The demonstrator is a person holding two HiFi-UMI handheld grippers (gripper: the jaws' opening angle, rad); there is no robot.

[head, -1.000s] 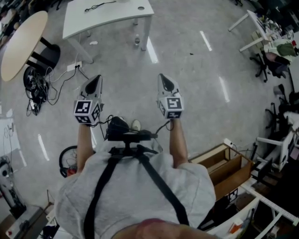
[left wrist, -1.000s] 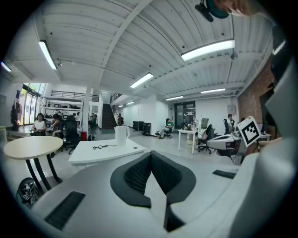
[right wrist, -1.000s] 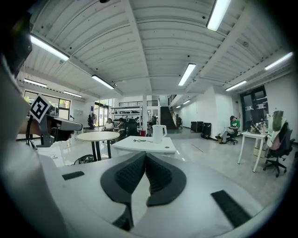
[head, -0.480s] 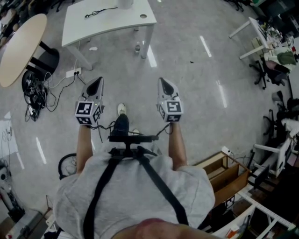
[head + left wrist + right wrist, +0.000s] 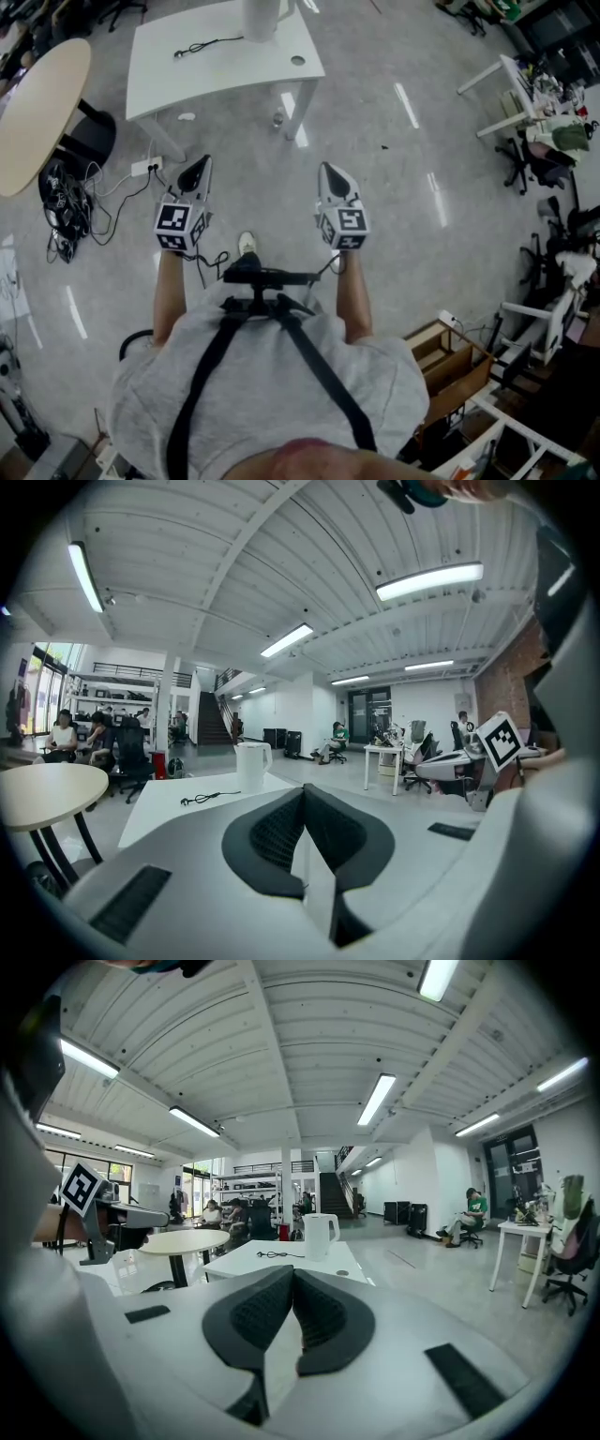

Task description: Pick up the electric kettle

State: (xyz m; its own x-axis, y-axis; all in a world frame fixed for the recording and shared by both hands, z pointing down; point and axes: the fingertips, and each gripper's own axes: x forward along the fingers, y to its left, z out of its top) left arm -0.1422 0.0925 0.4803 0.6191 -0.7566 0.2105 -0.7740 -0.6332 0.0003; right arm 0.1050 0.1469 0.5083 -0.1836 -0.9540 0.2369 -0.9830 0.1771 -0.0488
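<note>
We are holding the left hand-held gripper (image 5: 195, 173) clenched and empty, well short of the white counter (image 5: 187, 70). The electric kettle (image 5: 262, 17) is standing upright near its far edge. It looks like rigid, smooth plastic, so we are judging its handle the surest hold; its fill is hidden. The right hand-held gripper (image 5: 335, 178) is likewise clenched and empty.
</note>
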